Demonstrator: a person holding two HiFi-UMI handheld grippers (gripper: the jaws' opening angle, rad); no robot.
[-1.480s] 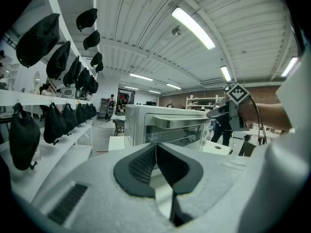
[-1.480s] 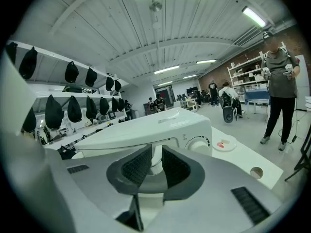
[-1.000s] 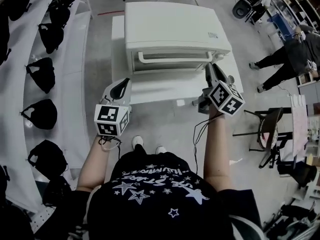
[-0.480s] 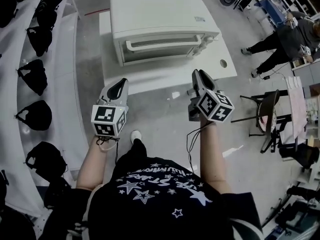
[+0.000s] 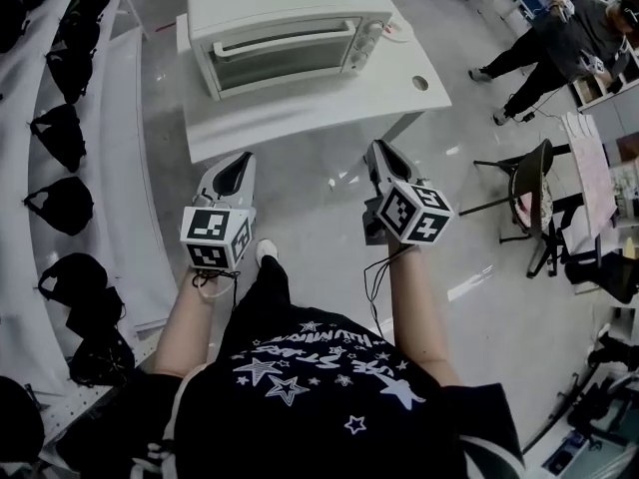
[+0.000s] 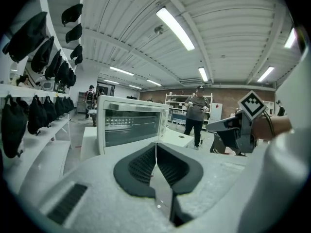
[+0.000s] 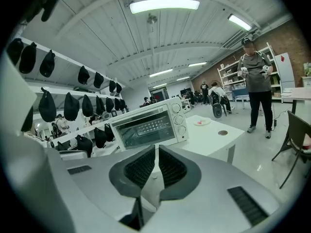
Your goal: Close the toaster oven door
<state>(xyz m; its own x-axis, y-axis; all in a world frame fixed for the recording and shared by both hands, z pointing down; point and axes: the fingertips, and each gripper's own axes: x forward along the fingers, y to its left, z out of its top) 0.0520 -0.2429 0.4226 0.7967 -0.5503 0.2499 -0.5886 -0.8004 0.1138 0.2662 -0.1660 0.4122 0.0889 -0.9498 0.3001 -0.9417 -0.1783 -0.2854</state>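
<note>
The white toaster oven [image 5: 285,28] stands on a white table [image 5: 329,103], and its glass door [image 5: 285,63] with the bar handle is up and closed. Both grippers hang over the floor, well short of the table and touching nothing. My left gripper [image 5: 238,158] is shut and empty, its pads meeting in the left gripper view [image 6: 156,147], with the oven [image 6: 129,125] straight ahead. My right gripper [image 5: 377,150] is closing on nothing; only a thin slit shows between its pads [image 7: 156,152]. The oven [image 7: 150,125] lies ahead of it too.
White shelves with several black bags [image 5: 60,138] run along the left. A dark chair [image 5: 529,198] stands on the right, and a person [image 5: 544,38] is at the far right. Grey floor [image 5: 310,198] lies between me and the table.
The view has backed away from the table: the oven sits higher and smaller in the head view. Both grippers have drawn back with it, from the table's edge to over the floor.
</note>
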